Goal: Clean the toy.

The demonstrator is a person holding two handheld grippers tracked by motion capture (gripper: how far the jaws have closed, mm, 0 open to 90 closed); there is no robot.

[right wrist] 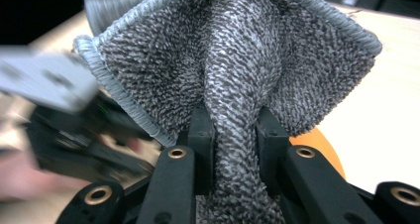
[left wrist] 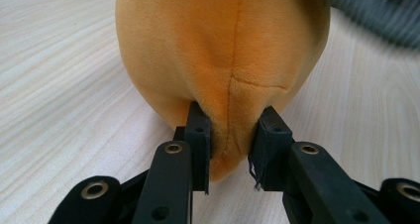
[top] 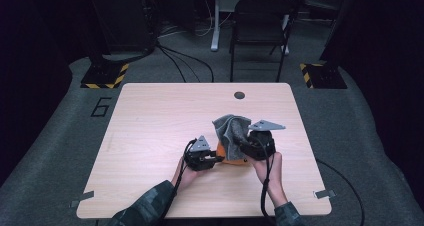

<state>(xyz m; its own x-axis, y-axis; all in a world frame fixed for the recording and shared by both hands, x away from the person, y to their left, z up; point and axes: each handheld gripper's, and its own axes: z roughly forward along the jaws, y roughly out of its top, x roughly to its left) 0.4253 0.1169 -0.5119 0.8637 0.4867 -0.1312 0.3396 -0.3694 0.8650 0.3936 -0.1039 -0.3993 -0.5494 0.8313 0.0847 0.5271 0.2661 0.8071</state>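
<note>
Wooden table [top: 150,136], left tongs [left wrist: 230,142] pinching orange plush [left wrist: 223,50], right tongs [right wrist: 235,135] clamping grey cloth [right wrist: 233,65]

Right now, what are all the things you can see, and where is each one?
plush toy: one, orange, on the table, its end pinched by the left gripper
towel: one, grey, bunched up above the toy, pinched by the right gripper
table: one, light wood, in the middle
chair: one, dark, on the floor behind the table
left gripper: one, black, shut on the plush toy
right gripper: one, black, shut on the towel
</note>
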